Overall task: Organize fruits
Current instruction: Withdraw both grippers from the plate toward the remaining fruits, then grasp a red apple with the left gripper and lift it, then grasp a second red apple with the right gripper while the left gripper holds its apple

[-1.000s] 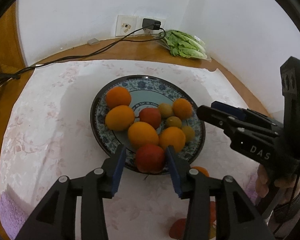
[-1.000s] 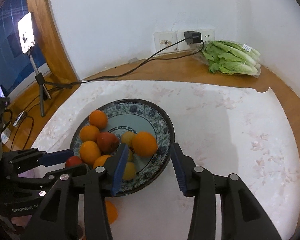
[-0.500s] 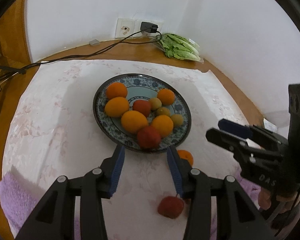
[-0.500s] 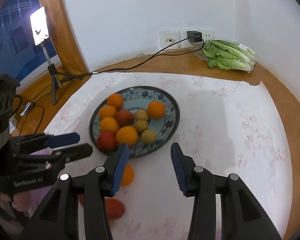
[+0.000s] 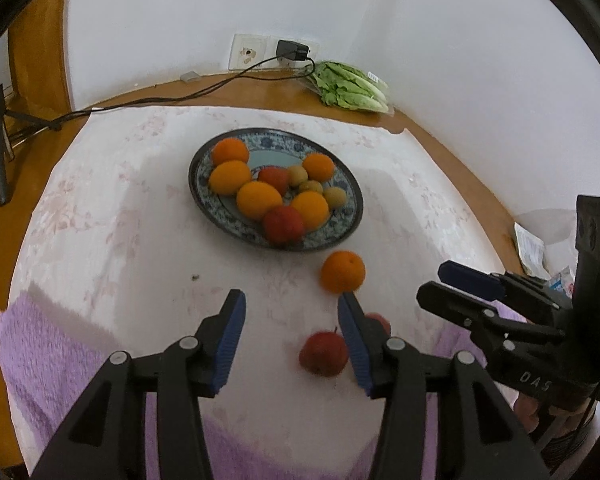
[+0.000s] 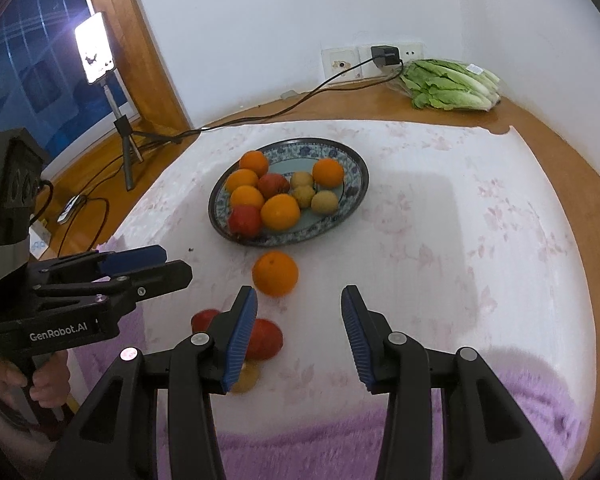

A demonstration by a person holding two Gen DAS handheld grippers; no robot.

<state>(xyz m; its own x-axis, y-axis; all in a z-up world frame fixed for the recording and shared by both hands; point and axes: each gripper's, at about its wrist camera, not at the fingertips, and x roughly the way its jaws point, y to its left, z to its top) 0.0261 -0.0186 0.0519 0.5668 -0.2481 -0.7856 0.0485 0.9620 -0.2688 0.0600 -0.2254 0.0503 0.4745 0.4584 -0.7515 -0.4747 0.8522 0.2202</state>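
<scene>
Mostly done: plate (image 5: 354, 216) loaded; orange (image 5: 343, 271) and red fruit (image 5: 324, 354) left at six o'clock. Left gripper (image 5: 291, 342) just widened, empty; right gripper (image 6: 299, 338) part-open, empty.

Red fruit (image 5: 378, 320): mostly hidden behind the left gripper's finger (image 5: 354, 344).
Yellowish fruit (image 6: 247, 378): blurred, half covered by the right gripper's finger (image 6: 240, 340).
Person's hand (image 6: 40, 380): cut by the frame edge.

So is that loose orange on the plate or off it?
Off. The orange lies on the white cloth, just in front of the plate, not touching its rim.
</scene>
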